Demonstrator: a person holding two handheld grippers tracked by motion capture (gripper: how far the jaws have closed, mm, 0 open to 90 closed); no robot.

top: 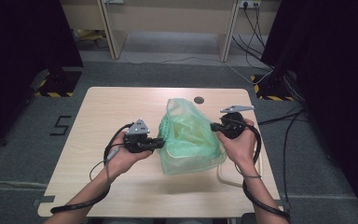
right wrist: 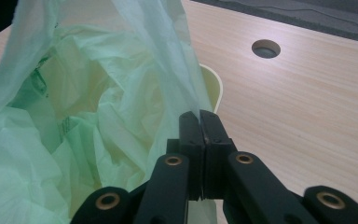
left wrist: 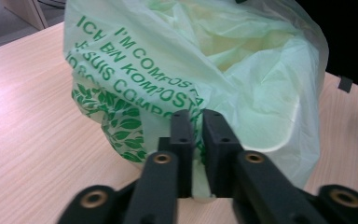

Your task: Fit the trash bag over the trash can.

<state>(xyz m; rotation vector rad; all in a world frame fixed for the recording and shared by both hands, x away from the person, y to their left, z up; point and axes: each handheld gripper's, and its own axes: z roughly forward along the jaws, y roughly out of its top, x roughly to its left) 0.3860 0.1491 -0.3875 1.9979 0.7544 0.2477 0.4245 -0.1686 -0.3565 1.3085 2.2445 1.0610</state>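
A lab or test room: black curtains (top: 14, 56), cables (top: 256, 32) on grey floor (top: 177, 70), one plain wooden counter (top: 107, 107).

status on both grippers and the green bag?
Left gripper shut on green compostable bag, right gripper shut on its opposite edge. Bag on table. Nothing obstructing.

Grey carpet (top: 177, 74) (cables (top: 256, 28) trailing).

bag (top: 189, 135) mid table (top: 107, 112), grippers (top: 161, 143) L & R (top: 213, 127) of it
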